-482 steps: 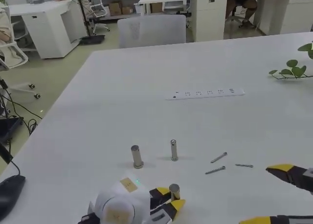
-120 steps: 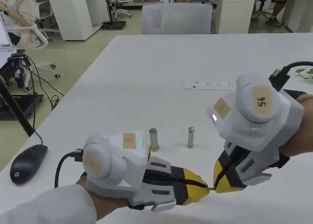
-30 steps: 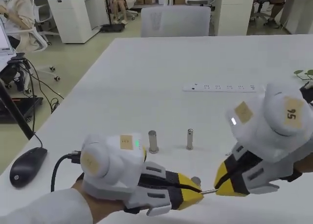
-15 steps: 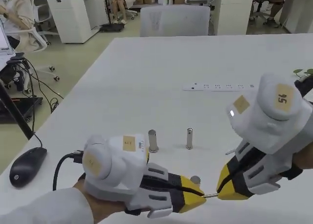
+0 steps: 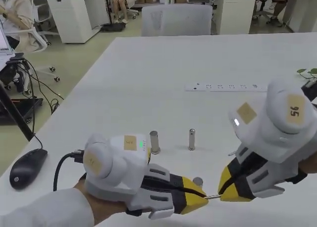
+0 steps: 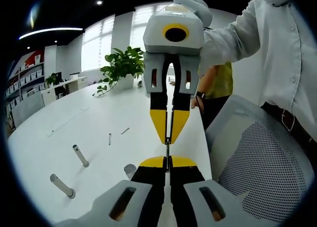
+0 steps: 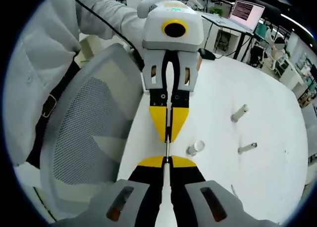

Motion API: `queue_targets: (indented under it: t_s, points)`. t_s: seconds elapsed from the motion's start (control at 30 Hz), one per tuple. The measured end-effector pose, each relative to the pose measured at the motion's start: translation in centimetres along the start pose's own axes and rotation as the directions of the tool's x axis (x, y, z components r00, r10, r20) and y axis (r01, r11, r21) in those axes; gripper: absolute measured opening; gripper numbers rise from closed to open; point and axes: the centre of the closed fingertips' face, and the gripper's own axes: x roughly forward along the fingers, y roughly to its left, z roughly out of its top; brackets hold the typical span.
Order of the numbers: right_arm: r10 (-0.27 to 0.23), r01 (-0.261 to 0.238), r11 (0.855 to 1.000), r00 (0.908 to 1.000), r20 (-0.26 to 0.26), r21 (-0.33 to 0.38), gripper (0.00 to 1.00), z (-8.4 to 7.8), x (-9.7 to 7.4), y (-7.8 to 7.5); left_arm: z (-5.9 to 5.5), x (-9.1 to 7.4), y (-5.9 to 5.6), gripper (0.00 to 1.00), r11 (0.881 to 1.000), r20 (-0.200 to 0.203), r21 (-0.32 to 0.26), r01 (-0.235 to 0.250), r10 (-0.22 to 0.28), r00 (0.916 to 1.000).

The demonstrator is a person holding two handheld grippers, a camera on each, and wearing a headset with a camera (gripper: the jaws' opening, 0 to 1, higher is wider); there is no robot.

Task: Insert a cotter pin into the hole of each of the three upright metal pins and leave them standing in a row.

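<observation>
Tip to tip near the table's front edge, my left gripper (image 5: 200,199) and right gripper (image 5: 224,193) are both shut on a thin cotter pin (image 5: 213,197) that spans the short gap between them. In the left gripper view the same cotter pin (image 6: 167,149) runs from my own jaws up to the right gripper (image 6: 168,138). One metal pin (image 5: 197,181) stands just behind the left tips, outside the jaws. The other two metal pins (image 5: 154,141) (image 5: 191,139) stand upright further back. In the right gripper view the near metal pin (image 7: 195,147) sits right of the cotter pin (image 7: 167,147).
A loose cotter pin (image 5: 232,152) lies by the right gripper, and two cotter pins (image 6: 109,138) (image 6: 125,131) lie on the table in the left gripper view. A power strip (image 5: 225,87) is mid-table, a mouse (image 5: 27,167) at the left edge, a plant (image 5: 307,72) far right.
Sixteen seconds ago the left gripper held a metal pin and the right gripper was open. Over the last second the right gripper has only rocked slightly; the cotter pin stays between the tips.
</observation>
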Motion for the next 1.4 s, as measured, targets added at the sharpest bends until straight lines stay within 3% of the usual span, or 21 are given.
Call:
queue_targets:
  t_s: [0.2,0.33,0.7,1.17,1.4]
  points:
    - [0.008,-0.008,1.000,1.0000,-0.002,0.014,0.05,-0.16,0.01,0.14,0.00,0.11,-0.14,0.00,1.000,-0.002,0.007,0.007,-0.007,1.0000]
    - [0.010,-0.011,0.999,0.9998,-0.016,-0.038,0.05,-0.31,0.25,0.37,-0.13,0.19,-0.29,0.00,1.000,-0.013,0.016,0.014,-0.014,0.9998]
    - [0.008,-0.009,0.998,0.9998,-0.015,-0.068,0.05,-0.20,0.42,0.47,-0.19,0.12,-0.42,0.00,1.000,-0.013,0.011,0.018,-0.018,0.9997]
    - [-0.006,0.009,0.999,0.9928,0.120,-0.032,0.05,0.23,0.03,0.37,0.15,-0.29,-0.33,0.00,1.000,0.016,0.005,0.024,-0.025,0.9996]
    - [-0.004,0.008,1.000,0.9898,0.143,-0.025,0.05,0.41,-0.03,0.41,0.33,-0.27,-0.40,0.00,1.000,0.025,0.007,0.027,-0.027,0.9993]
